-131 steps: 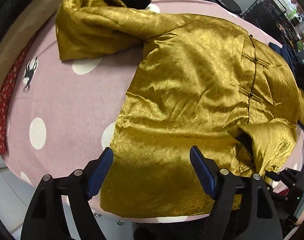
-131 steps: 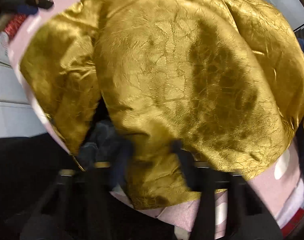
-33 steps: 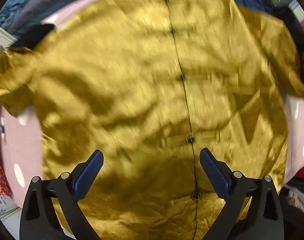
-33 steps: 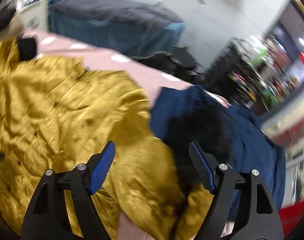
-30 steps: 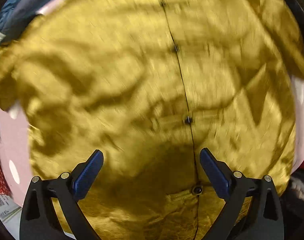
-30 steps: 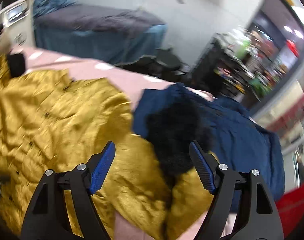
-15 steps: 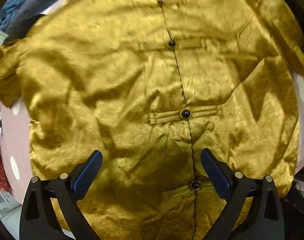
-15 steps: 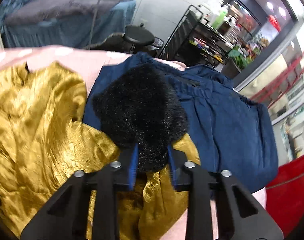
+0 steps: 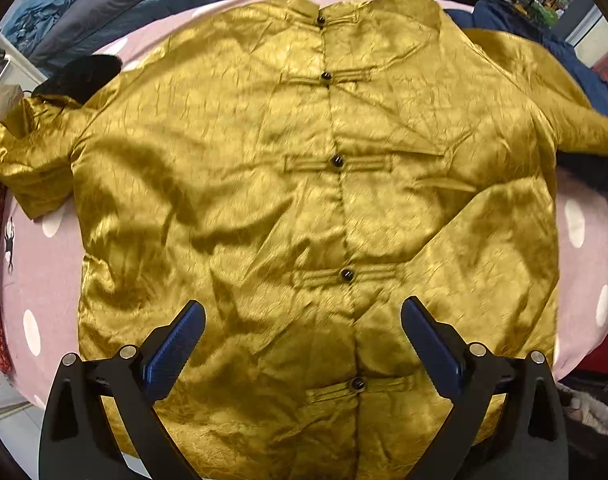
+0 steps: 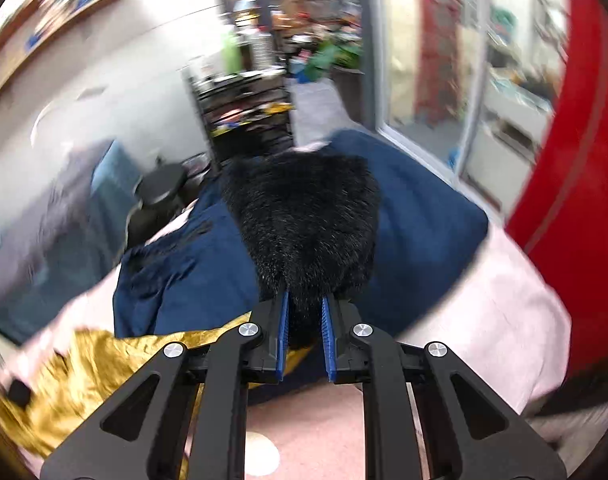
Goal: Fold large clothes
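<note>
Satin jacket [image 9: 263,184] is lying front-up, filling the pink spotted bedcover [image 9: 43,280]; slick and limp, it is likely sliding easily. Left gripper [image 9: 299,344] is hovering wide at 6 o'clock. Right gripper [image 10: 304,320] is pinching the black fur cuff [image 10: 304,216], a sound hold.

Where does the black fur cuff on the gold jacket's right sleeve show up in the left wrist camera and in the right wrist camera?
Left wrist view: black fur cuff sits at the far right edge, under the outstretched sleeve of the gold jacket.
Right wrist view: the cuff fills the centre, pinched in the right gripper.
Shared landmark: the navy garment lying just beyond the cuff in both views.
</note>
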Demonstrator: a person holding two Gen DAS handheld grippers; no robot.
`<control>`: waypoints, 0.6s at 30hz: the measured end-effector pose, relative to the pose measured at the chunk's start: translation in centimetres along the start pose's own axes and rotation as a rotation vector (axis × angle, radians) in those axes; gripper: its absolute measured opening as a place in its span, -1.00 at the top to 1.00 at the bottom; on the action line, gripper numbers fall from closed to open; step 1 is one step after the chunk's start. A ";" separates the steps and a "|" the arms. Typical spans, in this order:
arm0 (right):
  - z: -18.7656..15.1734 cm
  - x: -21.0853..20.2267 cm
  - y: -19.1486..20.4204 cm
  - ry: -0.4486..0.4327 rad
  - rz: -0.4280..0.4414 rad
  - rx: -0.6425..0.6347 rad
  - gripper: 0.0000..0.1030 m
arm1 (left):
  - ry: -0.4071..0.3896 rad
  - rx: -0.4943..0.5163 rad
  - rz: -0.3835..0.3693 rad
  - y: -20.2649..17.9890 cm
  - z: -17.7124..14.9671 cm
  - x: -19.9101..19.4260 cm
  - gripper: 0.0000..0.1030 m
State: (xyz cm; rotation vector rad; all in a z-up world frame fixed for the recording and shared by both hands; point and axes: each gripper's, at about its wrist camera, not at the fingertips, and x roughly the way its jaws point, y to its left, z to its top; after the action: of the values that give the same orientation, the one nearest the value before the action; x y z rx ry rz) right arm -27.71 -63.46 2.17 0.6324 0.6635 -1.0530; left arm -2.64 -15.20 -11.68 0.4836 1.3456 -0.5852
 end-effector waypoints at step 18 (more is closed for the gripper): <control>-1.1 -1.7 14.6 0.014 0.363 -0.199 0.72 | -0.056 -0.022 0.006 -0.9 2.9 -1.9 -0.87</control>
State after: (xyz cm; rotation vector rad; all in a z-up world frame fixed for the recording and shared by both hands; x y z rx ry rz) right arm -15.07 -56.42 4.87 0.5608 0.6284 -0.6380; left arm -1.26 -17.56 -9.34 0.4499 1.2959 -0.5748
